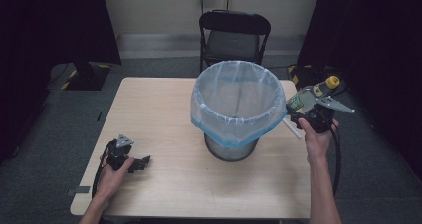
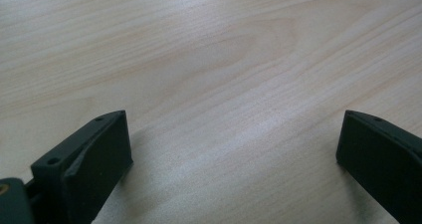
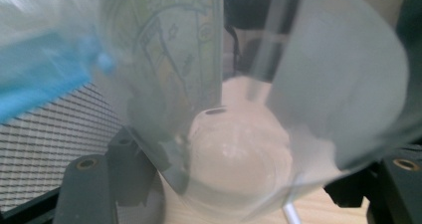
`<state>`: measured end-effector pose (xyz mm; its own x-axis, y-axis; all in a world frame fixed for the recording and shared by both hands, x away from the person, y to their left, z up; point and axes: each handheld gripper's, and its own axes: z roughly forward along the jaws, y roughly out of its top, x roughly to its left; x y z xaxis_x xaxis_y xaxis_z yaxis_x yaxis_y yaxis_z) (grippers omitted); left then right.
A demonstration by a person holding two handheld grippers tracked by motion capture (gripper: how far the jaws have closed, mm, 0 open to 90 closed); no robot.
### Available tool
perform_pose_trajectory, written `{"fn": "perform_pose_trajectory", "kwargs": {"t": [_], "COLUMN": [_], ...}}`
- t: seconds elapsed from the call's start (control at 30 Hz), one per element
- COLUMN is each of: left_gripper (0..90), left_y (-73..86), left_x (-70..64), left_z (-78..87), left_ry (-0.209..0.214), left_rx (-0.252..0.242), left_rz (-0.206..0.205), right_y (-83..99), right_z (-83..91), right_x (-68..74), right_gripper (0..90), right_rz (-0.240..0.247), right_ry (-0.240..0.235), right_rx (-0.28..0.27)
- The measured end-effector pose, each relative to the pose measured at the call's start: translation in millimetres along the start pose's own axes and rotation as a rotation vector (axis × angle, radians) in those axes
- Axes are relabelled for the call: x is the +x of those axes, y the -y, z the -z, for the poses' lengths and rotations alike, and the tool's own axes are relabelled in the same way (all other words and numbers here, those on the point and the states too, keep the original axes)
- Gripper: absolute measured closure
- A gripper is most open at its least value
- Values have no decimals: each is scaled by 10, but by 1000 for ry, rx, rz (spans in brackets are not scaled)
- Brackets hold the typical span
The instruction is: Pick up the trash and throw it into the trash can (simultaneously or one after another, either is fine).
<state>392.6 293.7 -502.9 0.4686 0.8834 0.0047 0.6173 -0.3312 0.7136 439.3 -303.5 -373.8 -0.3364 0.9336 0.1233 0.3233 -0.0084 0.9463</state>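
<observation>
1. Holding a clear plastic cup (image 3: 239, 134) with a straw (image 1: 292, 129), the right gripper (image 1: 311, 115) has its jaws clamped on it, just right of the bin (image 1: 234, 104) rim.
2. Resting on the surface (image 1: 164, 179), the left gripper (image 1: 130, 160) has its jaws apart, well away from the bin.

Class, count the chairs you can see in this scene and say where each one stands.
1. A black folding chair stands beyond the table's far edge, behind the lined bin. Others may be hidden.
</observation>
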Motion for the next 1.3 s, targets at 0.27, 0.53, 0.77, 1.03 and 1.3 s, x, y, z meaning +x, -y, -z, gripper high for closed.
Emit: {"fn": "perform_pose_trajectory", "kwargs": {"t": [0.27,0.53,0.77,1.03,1.3], "left_gripper": [2,3,3,2,3], "left_y": [0,0,0,0,0], "left_x": [0,-1,-1,-1,0], "left_z": [-1,-1,-1,-1,0], "left_ry": [0,0,0,0,0], "left_rx": [-1,-1,-1,-1,0], "left_rz": [1,1,1,2,0], "right_y": [-94,-168,-195,-289,-401], "right_z": [128,250,279,432,493], "right_x": [7,26,45,78,141], "right_gripper": [281,281,281,282,282], "right_rz": [-5,-4,0,24,26], "right_ry": [14,12,19,38,11], "right_rx": [-50,-91,-106,-164,-219]}}
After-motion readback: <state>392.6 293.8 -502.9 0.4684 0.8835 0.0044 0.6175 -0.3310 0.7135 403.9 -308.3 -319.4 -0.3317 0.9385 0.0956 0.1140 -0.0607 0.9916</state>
